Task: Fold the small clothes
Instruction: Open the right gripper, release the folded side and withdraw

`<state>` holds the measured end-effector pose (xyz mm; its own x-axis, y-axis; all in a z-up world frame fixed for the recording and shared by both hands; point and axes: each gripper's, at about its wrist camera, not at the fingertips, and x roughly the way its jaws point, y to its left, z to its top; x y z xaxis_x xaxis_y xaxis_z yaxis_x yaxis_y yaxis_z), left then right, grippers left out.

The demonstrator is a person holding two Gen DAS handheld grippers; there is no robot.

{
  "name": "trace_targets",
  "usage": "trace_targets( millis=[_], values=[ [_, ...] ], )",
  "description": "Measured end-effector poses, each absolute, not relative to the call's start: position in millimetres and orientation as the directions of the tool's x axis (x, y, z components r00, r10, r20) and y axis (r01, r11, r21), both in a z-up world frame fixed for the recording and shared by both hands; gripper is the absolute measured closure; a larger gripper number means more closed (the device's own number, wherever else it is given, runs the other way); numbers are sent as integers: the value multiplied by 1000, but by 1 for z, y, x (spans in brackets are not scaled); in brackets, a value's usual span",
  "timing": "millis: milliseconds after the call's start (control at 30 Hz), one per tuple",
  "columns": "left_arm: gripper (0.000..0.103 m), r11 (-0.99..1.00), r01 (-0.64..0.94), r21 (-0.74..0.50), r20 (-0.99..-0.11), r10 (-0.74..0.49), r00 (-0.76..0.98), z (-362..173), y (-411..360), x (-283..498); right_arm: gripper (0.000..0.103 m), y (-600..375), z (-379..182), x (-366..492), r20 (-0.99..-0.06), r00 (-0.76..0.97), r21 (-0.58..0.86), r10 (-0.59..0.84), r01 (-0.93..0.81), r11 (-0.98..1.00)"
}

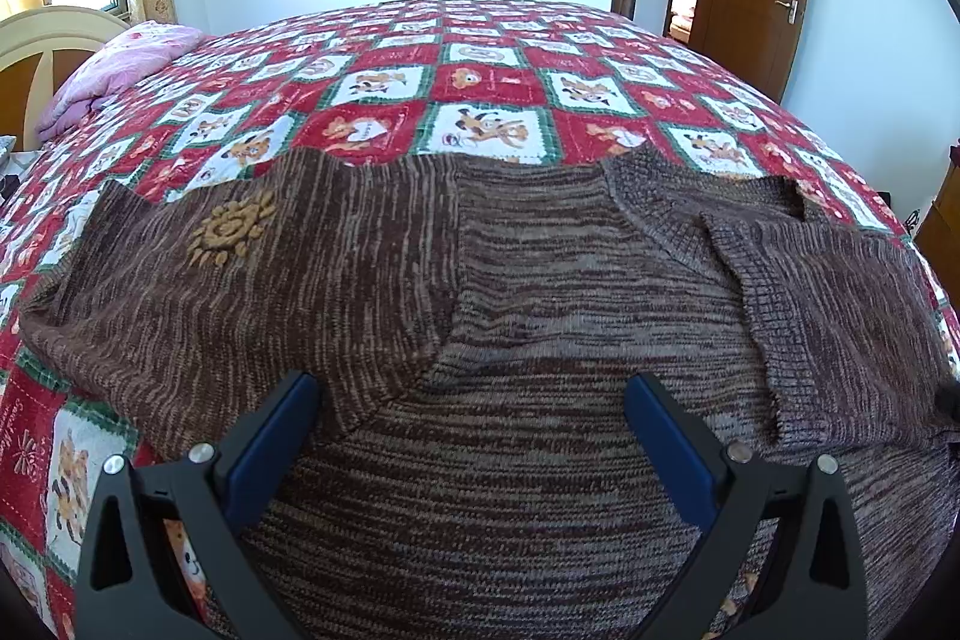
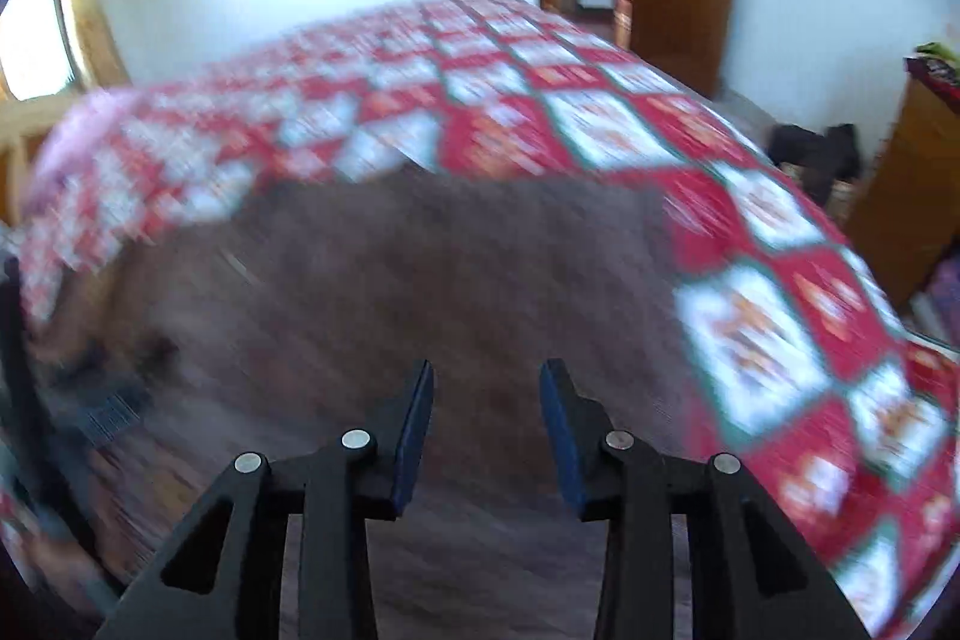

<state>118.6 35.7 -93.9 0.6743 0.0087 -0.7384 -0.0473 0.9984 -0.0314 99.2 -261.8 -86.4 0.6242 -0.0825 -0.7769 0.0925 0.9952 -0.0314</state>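
From the left wrist, the left gripper (image 1: 471, 403) has its fingers spread wide, holding nothing, poised over the near part of the brown sweater (image 1: 540, 292). The sweater lies flat on the quilt (image 1: 480, 88), its long axis running left to right, a sleeve (image 1: 828, 304) folded across at right. A pink pillow (image 1: 132, 64) sits far left.

From the right wrist, blurred, the right gripper (image 2: 486, 394) is partly spread, empty, above the sweater (image 2: 420, 280); the quilt (image 2: 780, 280) shows at right.
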Motion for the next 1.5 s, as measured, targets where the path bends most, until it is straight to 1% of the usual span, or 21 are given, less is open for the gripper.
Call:
trace_targets(
  millis=[67, 100, 133, 167, 200, 267, 333, 467, 533, 567, 600, 633, 733, 800, 900, 967, 1133, 1300, 1367, 1467, 1500],
  values=[
    [0, 998, -47, -29, -740, 11, 672, -94, 36, 119, 66, -290, -100, 91, -820, 564, -23, -93, 129, 991],
    [0, 998, -47, -27, -741, 11, 671, -94, 36, 120, 66, -301, -98, 86, -818, 573, 40, -43, 131, 991],
    [0, 999, -47, -28, -741, 11, 671, -94, 36, 119, 66, -308, -95, 84, -823, 564, 29, -64, 155, 988],
    [0, 998, -47, -28, -742, 11, 671, -94, 36, 119, 66, -315, -94, 82, -831, 536, -48, -150, 199, 979],
    [0, 998, -47, -28, -741, 11, 671, -94, 36, 119, 61, -322, -96, 80, -838, 509, -91, -197, 225, 970],
    [0, 999, -47, -28, -741, 11, 672, -94, 36, 119, 56, -342, -99, 73, -856, 502, 7, -124, 252, 968],
    [0, 999, -47, -28, -741, 11, 671, -94, 36, 119, 56, -353, -95, 71, -867, 487, 50, -99, 285, 957],
    [0, 999, -47, -28, -741, 10, 671, -94, 36, 119, 56, -341, -65, 74, -774, 612, 54, -159, 314, 948],
    [0, 999, -46, -28, -742, 11, 670, -94, 36, 119, 58, -327, -58, 89, -738, 659, 67, -144, 284, 956],
    [0, 999, -46, -27, -743, 11, 670, -94, 36, 119, 67, -314, -60, 101, -731, 670, 63, -128, 253, 965],
    [0, 999, -46, -28, -742, 10, 670, -94, 36, 119, 81, -303, -64, 110, -732, 674, 63, -105, 220, 973],
    [0, 999, -46, -28, -743, 10, 669, -94, 37, 119, 84, -292, -70, 121, -742, 667, 70, -74, 186, 980],
    [0, 999, -46, -28, -742, 10, 670, -94, 36, 119, 84, -267, -100, 139, -782, 623, 90, -17, 140, 986],
    [0, 999, -46, -28, -742, 10, 670, -94, 37, 119, 84, -257, -112, 146, -774, 631, 62, -47, 150, 987],
    [0, 999, -46, -29, -743, 10, 669, -94, 37, 120, 84, -253, -101, 134, -774, 630, 57, -70, 178, 982],
    [0, 999, -46, -28, -746, 10, 666, -94, 37, 121, 84, -247, -91, 117, -755, 655, 113, -20, 160, 981],
    [0, 998, -12, -56, -770, -36, 637, -89, 47, 118, 84, -218, -81, 71, -729, 682, 160, 59, 86, 983],
    [0, 972, -175, -159, -739, 1, 673, -65, 124, 96, 84, -191, -77, 30, -662, 749, 67, 11, 45, 997],
    [0, 926, -318, -202, -731, 74, 678, -57, 177, 90, 84, -184, -78, 21, -643, 766, 42, 4, 30, 999],
    [1, 815, -519, -256, -738, 182, 650, -55, 252, 83, 84, -179, -79, 14, -640, 768, 75, 38, 13, 997],
    [2, 793, -548, -266, -745, 191, 639, -56, 266, 84, 83, -178, -79, 13, -640, 767, 82, 47, 7, 997]
  ],
)
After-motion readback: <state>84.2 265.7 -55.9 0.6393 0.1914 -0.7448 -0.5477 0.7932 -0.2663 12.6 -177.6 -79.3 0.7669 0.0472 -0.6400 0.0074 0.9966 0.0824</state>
